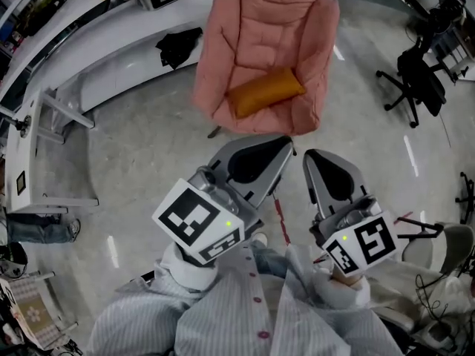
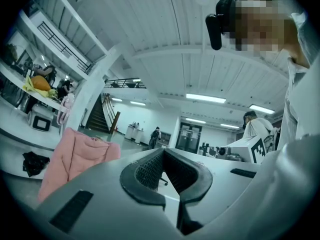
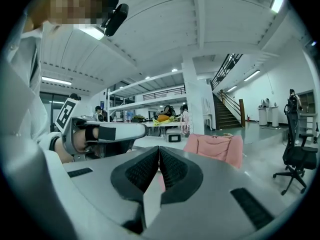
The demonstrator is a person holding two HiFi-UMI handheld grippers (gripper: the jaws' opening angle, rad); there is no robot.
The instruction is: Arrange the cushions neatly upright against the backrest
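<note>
– Holding anything? Check your left gripper [image 1: 284, 145] first, quick.
– Nothing. Your left gripper's jaws are pressed together with nothing between them. It points toward the armchair [image 1: 260, 43].
– Right gripper [image 1: 310, 158]?
– Same. The jaws are closed tip to tip and empty. It sits just beside your left one. Both are over bare floor [image 1: 148, 147], well apart from the armchair.
– Cushion?
– There's one orange cushion [image 1: 266, 91]. It's lying flat on the pink seat [image 1: 297, 113], long side across and slightly slanted, near the front edge. It's not standing against the backrest [image 1: 267, 13].
– Anything else around you?
– A white counter [image 1: 104, 50] is on your left, with a black bundle [image 1: 178, 47] by it. A black office chair [image 1: 412, 80] is on your right.
</note>
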